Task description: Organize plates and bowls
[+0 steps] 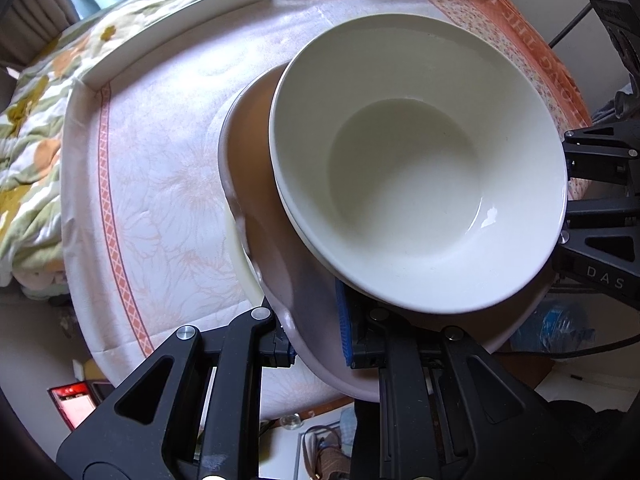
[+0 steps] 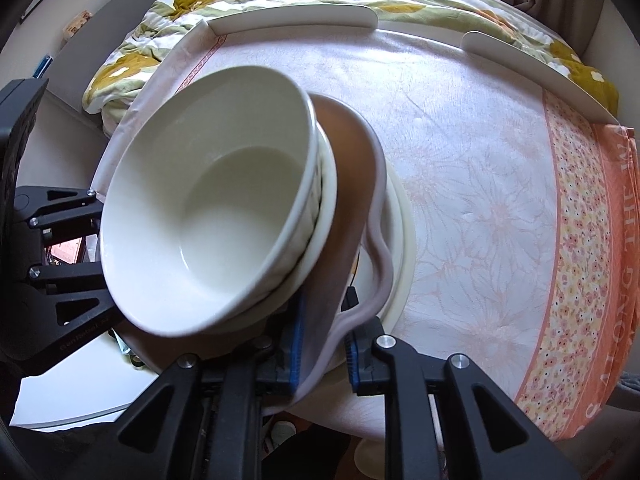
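A white bowl (image 1: 416,160) sits on top of a second white bowl, and both rest on a pale pink wavy-rimmed plate (image 1: 276,264). A cream plate edge (image 1: 244,264) shows under it. My left gripper (image 1: 316,340) is shut on the near rim of the pink plate. In the right wrist view the same bowl (image 2: 208,216) sits on the pink plate (image 2: 352,168), and my right gripper (image 2: 322,344) is shut on that plate's rim from the opposite side. The stack is held tilted above the table.
The table carries a white and orange floral cloth (image 1: 160,184) with raised white edge guards (image 2: 292,20). A flowered quilt (image 1: 36,120) lies beyond the table. Floor clutter shows below the table edge (image 1: 76,404).
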`<state>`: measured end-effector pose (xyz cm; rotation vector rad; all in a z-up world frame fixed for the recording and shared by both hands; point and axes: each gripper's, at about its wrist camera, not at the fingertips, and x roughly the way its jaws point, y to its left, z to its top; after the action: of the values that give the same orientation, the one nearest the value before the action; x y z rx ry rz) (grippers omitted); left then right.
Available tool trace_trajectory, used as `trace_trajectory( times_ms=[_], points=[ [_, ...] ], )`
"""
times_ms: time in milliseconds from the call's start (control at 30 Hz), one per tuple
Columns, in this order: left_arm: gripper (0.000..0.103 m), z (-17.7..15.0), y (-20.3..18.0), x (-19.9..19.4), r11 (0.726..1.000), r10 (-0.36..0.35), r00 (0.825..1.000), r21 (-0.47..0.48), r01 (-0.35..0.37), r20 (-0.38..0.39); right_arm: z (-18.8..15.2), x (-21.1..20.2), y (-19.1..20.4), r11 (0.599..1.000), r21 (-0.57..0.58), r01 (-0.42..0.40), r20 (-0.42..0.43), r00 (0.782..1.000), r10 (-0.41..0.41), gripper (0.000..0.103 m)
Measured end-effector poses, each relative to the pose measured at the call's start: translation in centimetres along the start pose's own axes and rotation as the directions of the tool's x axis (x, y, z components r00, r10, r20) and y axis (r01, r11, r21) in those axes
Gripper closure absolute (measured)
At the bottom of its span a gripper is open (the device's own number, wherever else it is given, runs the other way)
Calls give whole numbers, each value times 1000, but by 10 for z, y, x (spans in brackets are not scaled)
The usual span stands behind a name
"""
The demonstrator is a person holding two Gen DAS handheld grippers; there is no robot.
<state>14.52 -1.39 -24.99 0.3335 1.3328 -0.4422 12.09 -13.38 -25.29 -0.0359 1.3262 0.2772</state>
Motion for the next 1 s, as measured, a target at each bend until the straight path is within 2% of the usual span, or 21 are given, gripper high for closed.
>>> trace_trajectory(
  times_ms=[533, 667, 800, 900, 967, 1000],
  points=[
    [84, -8, -3, -19, 999, 27, 1000, 21, -27, -11, -4, -7, 1, 999, 33, 11, 12, 1000, -11, 86],
    [83, -19, 0, -36, 1000, -9, 1000, 15, 9, 14, -6, -17, 1, 999, 48, 12, 27, 1000, -13, 85],
    [82, -32, 0, -61, 1000, -20, 998, 9, 20, 57, -16, -37, 1, 997, 78, 13, 60, 998, -17, 85],
    [82, -43, -1, -94, 999, -37, 991, -15, 39, 125, -31, -71, 4, 994, 108, 16, 134, 990, -30, 85],
    [82, -49, -3, -126, 998, -41, 977, -40, 50, 210, -39, -99, 10, 994, 107, 25, 195, 980, -46, 85],
    [82, -52, -4, -145, 997, -37, 963, -56, 54, 268, -42, -112, 13, 994, 105, 27, 223, 973, -50, 85]
  ],
)
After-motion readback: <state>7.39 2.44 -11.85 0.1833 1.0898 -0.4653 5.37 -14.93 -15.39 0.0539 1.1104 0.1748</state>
